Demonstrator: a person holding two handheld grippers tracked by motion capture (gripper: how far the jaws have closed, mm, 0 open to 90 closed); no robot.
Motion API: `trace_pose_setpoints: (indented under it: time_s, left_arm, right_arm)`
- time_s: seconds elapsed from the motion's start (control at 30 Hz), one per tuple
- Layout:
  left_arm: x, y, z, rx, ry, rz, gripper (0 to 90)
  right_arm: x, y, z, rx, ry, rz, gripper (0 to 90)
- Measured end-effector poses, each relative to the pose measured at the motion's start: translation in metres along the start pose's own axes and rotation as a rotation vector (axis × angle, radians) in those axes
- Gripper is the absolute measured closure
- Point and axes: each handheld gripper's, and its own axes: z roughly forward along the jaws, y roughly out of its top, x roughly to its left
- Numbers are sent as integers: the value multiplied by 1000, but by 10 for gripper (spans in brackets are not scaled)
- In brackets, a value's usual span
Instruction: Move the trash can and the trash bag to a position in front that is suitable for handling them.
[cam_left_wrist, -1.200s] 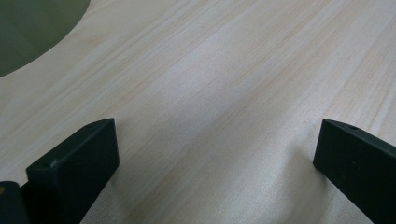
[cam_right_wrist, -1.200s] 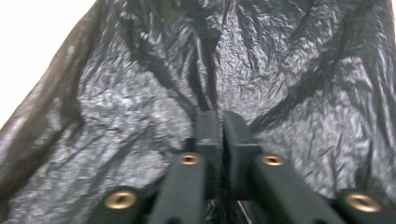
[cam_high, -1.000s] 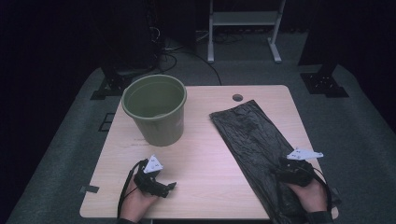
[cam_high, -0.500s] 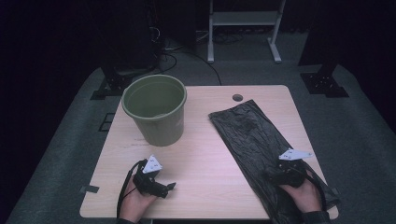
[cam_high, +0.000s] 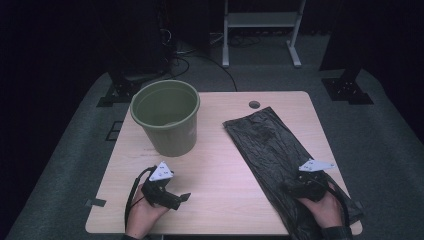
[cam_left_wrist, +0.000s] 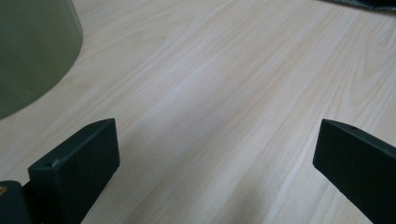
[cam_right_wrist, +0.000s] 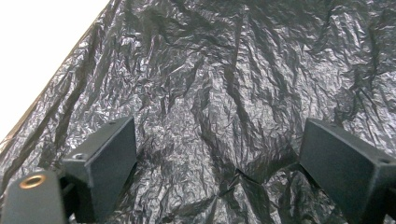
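Note:
A green bucket (cam_high: 167, 117) stands upright on the left half of the wooden table (cam_high: 220, 170); its wall also fills the upper left corner (cam_left_wrist: 32, 51) of the left gripper view. A crumpled black plastic bag (cam_high: 270, 140) lies flat along the table's right side. My left gripper (cam_high: 182, 197) hovers open over bare wood (cam_left_wrist: 224, 70) near the front edge, nothing between its jaws (cam_left_wrist: 215, 135). My right gripper (cam_high: 290, 189) sits over the bag's near end. Its jaws have just been opening and stand wide (cam_right_wrist: 219, 140), with the bag (cam_right_wrist: 233, 70) under them and not pinched.
A round cable hole (cam_high: 254, 104) sits near the table's far edge. Behind the table are a white stand (cam_high: 260, 20) and black equipment bases on the grey floor. The bag's near end hangs past the table's front right corner.
My right gripper has shifted a little to the left over the bag. The left gripper looks barely moved. Bucket and bag lie as before.

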Motion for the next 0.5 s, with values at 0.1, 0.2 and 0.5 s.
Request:
trace_pose_setpoints:
  time_s: [0.1,0.2,0.5]
  left_arm:
    - [-1,9,-6,-15,-9,-2,0]
    - [-1,17,-13,-25,-25,4,0]
    - [2,48,-34,-53,-35,15,0]
  right_arm:
    - [0,0,0,0,0,0,103]
    - [0,0,0,0,0,1,103]
    - [0,0,0,0,0,0,104]
